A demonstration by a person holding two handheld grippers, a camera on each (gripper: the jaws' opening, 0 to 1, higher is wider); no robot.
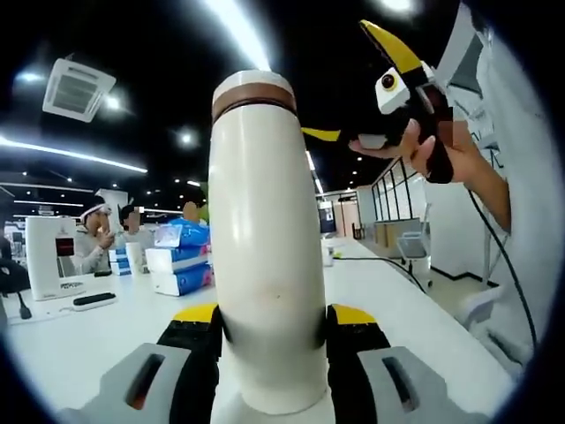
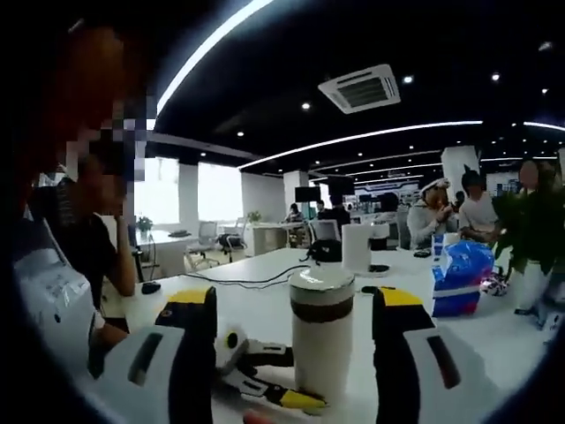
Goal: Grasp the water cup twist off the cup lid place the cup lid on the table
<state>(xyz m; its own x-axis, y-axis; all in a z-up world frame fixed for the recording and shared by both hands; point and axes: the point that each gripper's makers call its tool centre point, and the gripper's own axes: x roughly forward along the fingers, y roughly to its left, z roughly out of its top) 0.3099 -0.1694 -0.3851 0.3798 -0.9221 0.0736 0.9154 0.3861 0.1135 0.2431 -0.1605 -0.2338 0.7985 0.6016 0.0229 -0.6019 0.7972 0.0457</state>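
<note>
A tall cream water cup (image 1: pixel 265 221) stands upright in the left gripper view, with a brown band and a white lid (image 1: pixel 254 84) on top. My left gripper (image 1: pixel 274 318) is shut on the cup's lower body, one black-and-yellow jaw on each side. Up and to the right, a hand holds my right gripper (image 1: pixel 357 88), its yellow-tipped jaws spread apart beside the lid without touching it. In the right gripper view the cup (image 2: pixel 321 344) stands on the white table (image 2: pixel 256 300) ahead of the open right gripper (image 2: pixel 296 305), and the left gripper (image 2: pixel 265 371) grips its base.
Blue and white tissue packs (image 1: pixel 181 256) and a white box (image 1: pixel 48 256) lie on the table behind the cup. Another blue pack (image 2: pixel 459 274), a white canister (image 2: pixel 356 247) and a black cable (image 2: pixel 238 281) are farther off. People sit at the far end, and one person stands close on the left.
</note>
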